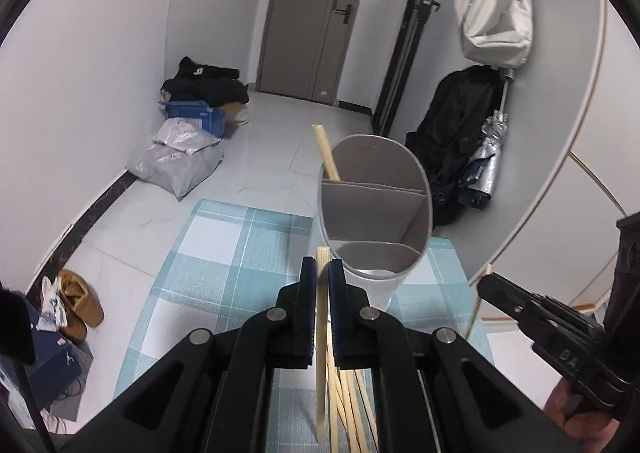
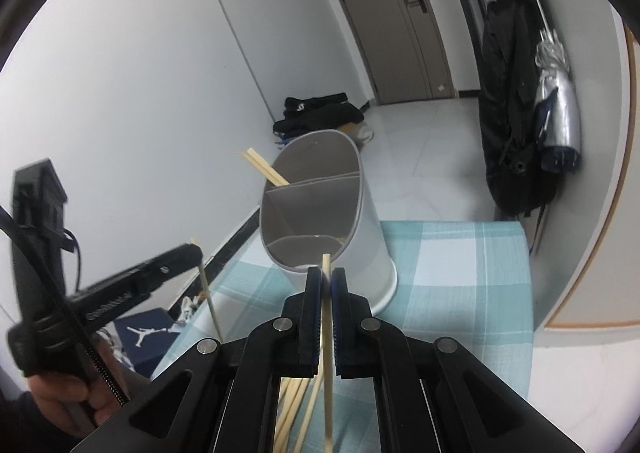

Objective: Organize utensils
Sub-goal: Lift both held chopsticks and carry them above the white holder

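Note:
A grey-white utensil holder [image 1: 404, 277] [image 2: 372, 237] with inner dividers stands on the checked cloth just beyond both grippers. Wooden chopsticks [image 1: 326, 151] [image 2: 264, 169] lean out of its far compartment. My left gripper [image 1: 322, 267] is shut on a chopstick [image 1: 321, 333] that stands upright between the blue pads; from the right wrist it shows at the left [image 2: 194, 251]. My right gripper [image 2: 327, 275] is shut on another chopstick [image 2: 327, 333], and it shows at the right in the left wrist view [image 1: 486, 279]. Several loose chopsticks [image 1: 352, 405] [image 2: 296, 405] lie on the cloth below the jaws.
The table has a teal checked cloth [image 1: 224, 245] [image 2: 460, 273]. On the floor are bags and dark clothes [image 1: 192, 133], shoes [image 1: 76, 301] and a blue shoebox [image 2: 148, 337]. A dark coat and a silver umbrella [image 1: 492, 157] hang at the right wall. A person's hand [image 2: 68, 397] holds the left gripper.

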### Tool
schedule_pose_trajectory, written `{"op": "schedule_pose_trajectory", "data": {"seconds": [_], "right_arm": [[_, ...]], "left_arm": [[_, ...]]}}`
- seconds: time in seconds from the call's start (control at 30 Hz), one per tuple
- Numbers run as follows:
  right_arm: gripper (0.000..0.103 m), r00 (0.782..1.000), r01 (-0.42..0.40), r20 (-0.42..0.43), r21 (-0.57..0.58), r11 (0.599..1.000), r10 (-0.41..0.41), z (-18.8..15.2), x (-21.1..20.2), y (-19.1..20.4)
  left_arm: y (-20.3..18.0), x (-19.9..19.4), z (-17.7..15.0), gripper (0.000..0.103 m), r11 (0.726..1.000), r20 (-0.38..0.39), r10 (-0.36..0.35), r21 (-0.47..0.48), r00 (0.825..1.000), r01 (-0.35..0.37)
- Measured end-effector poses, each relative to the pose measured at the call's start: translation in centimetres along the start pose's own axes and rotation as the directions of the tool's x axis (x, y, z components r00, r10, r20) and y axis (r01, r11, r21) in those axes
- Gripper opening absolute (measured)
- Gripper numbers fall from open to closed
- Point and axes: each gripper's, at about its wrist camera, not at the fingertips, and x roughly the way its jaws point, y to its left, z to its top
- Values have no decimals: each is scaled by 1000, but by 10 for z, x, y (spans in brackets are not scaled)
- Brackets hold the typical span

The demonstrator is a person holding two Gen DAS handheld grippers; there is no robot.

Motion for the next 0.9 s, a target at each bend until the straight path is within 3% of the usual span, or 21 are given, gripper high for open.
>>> {"op": "schedule_pose_trajectory", "data": {"seconds": [0.4,0.9], "right_arm": [[4,998,47,44,-41,998,-45,-1,-11,16],[4,996,37,78,-70,997,-32,-1,-24,33]], "left_arm": [[-8,-21,0,2,998,6,-17,64,1000,17],[-16,-45,11,2,992,6,-62,112,998,61]]}}
